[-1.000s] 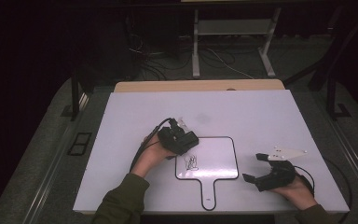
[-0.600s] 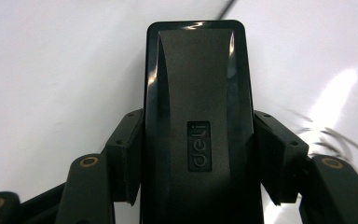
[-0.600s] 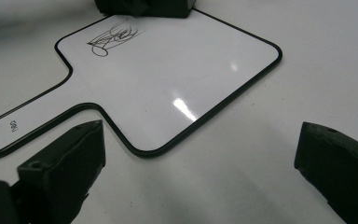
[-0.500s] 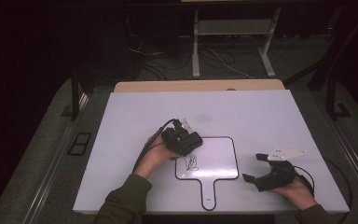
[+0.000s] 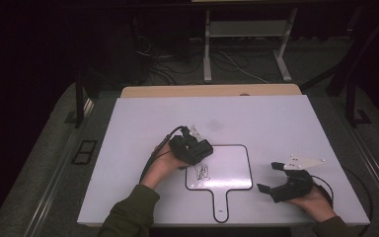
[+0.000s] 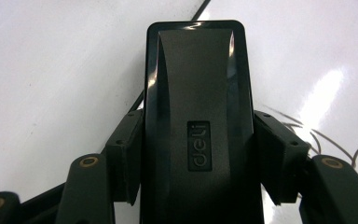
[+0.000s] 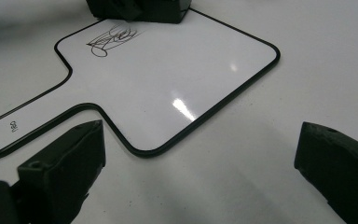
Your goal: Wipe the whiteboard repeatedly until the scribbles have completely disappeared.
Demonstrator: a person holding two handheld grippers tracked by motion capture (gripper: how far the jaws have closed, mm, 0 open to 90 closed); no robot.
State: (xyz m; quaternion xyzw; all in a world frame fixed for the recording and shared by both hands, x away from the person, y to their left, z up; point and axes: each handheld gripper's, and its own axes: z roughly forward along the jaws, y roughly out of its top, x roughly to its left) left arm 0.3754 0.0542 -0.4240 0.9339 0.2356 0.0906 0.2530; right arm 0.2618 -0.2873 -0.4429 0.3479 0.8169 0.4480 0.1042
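My left gripper (image 5: 200, 150) is clamped on a black eraser block (image 6: 198, 121), the two jaws pressing its long sides about halfway along its body. It sits at the upper left corner of the small handled whiteboard (image 5: 232, 168), just above the black scribble (image 5: 202, 171) on the board. I judge the eraser to be light and rigid, with a smooth plastic shell that could slide between my pads if I twist, so this grip across the narrow width, well back from the front end, seems the right hold. The pad underneath is probably soft, so it should take some downward pressure without harm.

The whiteboard lies flat on the white desk (image 5: 276, 118); it looks thin, glossy and slippery, likely to skate when rubbed.

My right gripper (image 5: 271, 178) rests on the desk just right of the board, jaws standing apart with nothing between them, near enough to pin an edge or the handle (image 7: 28, 123).
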